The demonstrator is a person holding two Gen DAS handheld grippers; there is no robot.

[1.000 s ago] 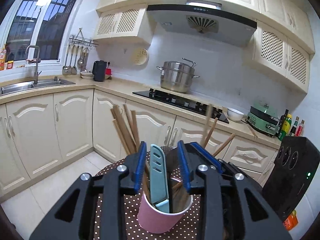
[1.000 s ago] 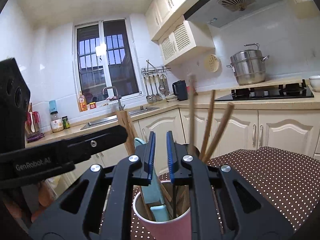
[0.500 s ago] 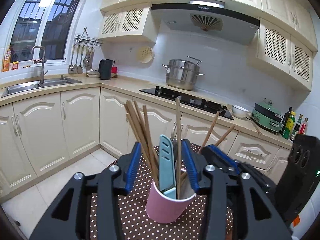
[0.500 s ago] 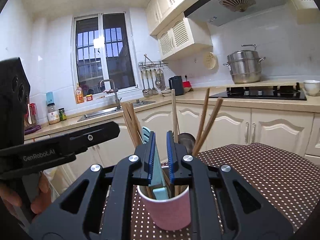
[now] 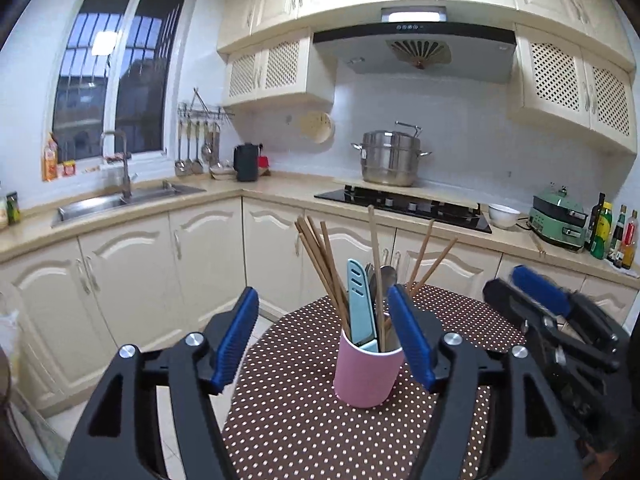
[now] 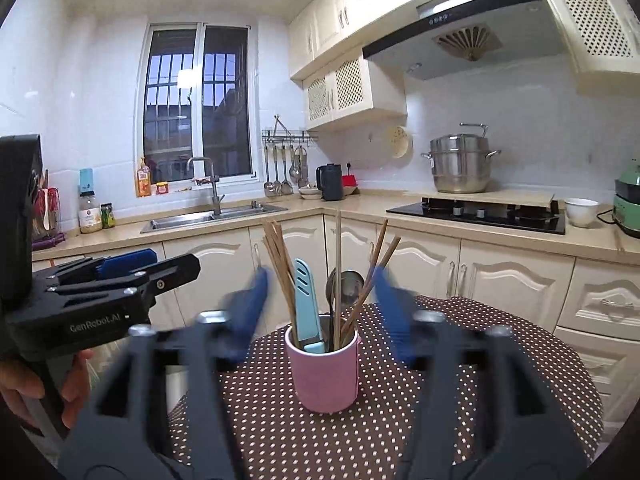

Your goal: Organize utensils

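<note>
A pink cup point(image 5: 367, 376) stands upright on a round table with a brown polka-dot cloth point(image 5: 288, 412). It holds several wooden chopsticks point(image 5: 320, 264), a light blue utensil point(image 5: 360, 304) and a metal spoon point(image 5: 386, 280). The cup also shows in the right wrist view point(image 6: 323, 372). My left gripper point(image 5: 324, 340) is open and empty, its jaws apart on either side of the cup but nearer the camera. My right gripper point(image 6: 320, 312) is open, empty and blurred, also short of the cup. It shows at the right of the left wrist view point(image 5: 540, 296).
Cream kitchen cabinets point(image 5: 200, 264) and a counter run behind the table, with a sink point(image 5: 120, 200), a black hob point(image 5: 404, 206) and a steel pot point(image 5: 390, 158). Bottles point(image 5: 612, 232) and a green appliance point(image 5: 558, 216) stand at the far right.
Both grippers have pulled back from the cup and opened wide. The right gripper was shut and is now open. The cup and its utensils stay upright on the table.
</note>
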